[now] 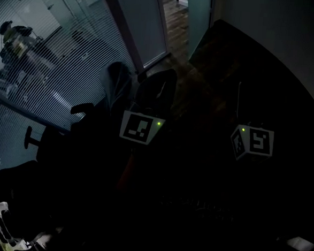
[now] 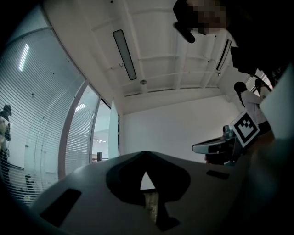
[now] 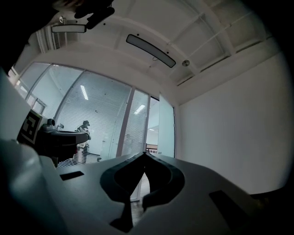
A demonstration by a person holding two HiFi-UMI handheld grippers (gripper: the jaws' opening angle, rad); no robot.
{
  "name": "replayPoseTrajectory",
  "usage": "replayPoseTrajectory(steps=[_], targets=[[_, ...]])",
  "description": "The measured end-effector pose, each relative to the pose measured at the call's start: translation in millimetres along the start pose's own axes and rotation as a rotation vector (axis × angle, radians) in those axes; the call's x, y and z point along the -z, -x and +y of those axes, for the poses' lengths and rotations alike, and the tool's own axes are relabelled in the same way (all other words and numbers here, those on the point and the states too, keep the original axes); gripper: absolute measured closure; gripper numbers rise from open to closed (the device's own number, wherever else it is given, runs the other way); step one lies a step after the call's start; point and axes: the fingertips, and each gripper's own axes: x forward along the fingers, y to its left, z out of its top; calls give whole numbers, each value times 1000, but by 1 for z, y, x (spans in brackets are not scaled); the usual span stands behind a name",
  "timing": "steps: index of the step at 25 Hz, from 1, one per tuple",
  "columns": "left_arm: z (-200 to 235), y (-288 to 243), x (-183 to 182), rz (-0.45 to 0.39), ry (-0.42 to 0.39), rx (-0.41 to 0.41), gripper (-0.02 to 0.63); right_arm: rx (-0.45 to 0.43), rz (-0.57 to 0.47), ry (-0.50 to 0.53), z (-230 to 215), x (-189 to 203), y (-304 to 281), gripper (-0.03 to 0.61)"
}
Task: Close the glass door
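We are at the very start of the job, as far as we can judge. The glass door (image 3: 166, 130) stands open ahead of us, a greenish leaf swung back close to the white wall (image 3: 229, 128), and the doorway (image 1: 177, 16) beside it shows a strip of wooden floor beyond. Nothing has been pushed or pulled yet: the door is well apart from both claws.

The left gripper (image 2: 146, 157) has its jaws brought together at the tips, with nothing between them. The right gripper (image 3: 144, 156) is the same, closed to the tips and empty. Both point roughly level towards the door end of the room, side by side, their marker cubes catching a little light in the dark head view.

To our left runs the glass wall with blinds (image 1: 54, 61), and a person (image 3: 84, 133) stands on its far side. Dark office chairs (image 1: 32, 140) sit low at our left, just beside that wall.

What is left is nearly everything. We judge that we must come up to the door, set a claw against its free edge or a handle, and swing it across the doorway until it shuts. We cannot make out a handle from here.
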Motion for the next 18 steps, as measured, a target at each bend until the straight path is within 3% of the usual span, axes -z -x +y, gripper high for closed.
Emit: replayPoseTrajectory(steps=[7, 18], targets=[[59, -63, 11, -7, 6, -47, 612, 32, -5, -3, -24, 2, -77, 577], [81, -118, 51, 17, 15, -36, 612, 41, 5, -18, -51, 34, -138, 577]])
